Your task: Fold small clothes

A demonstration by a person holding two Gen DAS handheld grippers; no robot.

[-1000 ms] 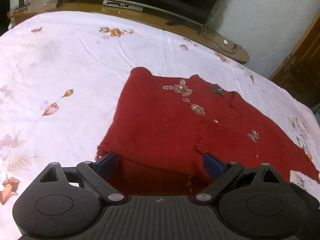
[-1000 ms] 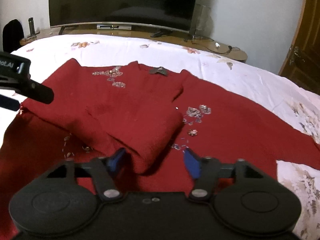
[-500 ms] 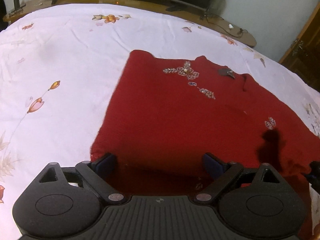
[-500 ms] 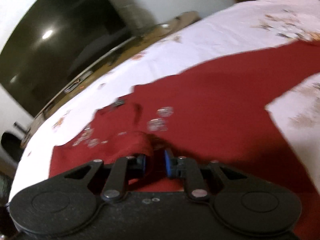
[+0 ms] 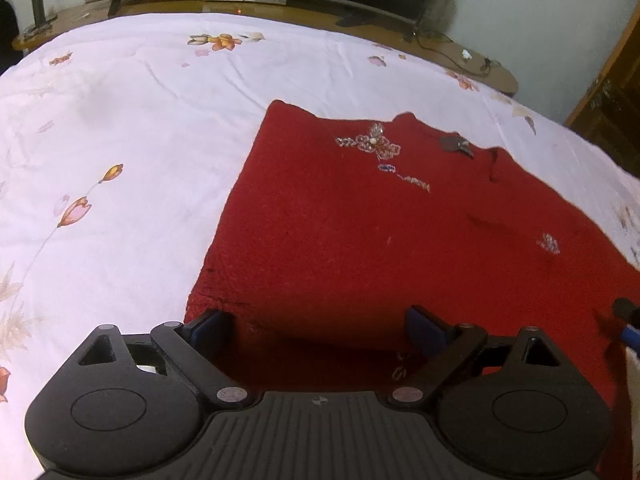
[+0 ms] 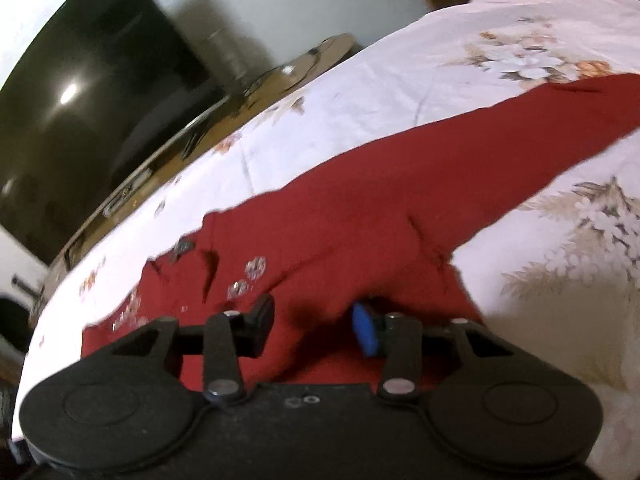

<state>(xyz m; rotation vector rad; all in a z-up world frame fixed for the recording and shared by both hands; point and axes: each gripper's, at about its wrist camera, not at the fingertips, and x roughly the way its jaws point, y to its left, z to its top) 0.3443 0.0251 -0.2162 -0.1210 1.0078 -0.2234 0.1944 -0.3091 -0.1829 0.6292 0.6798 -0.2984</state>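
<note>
Two black grippers hang over a fuzzy red sweater (image 5: 360, 232) lying flat on the flowery bedsheet (image 5: 140, 128). Left gripper (image 5: 318, 326) gapes wide. Right gripper (image 6: 314, 322) has just been opening, nothing pinched.

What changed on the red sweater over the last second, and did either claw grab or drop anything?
The right claw pinched the folded sleeve, carried it sideways across the red sweater while rolling over, and its jaws have just been opening; the sleeve is now laid flat. The left claw stayed wide open over the hem. The bedsheet is unchanged.

one red sweater (image 5: 360, 240), two tools (image 5: 318, 330), one television (image 6: 80, 100)
</note>
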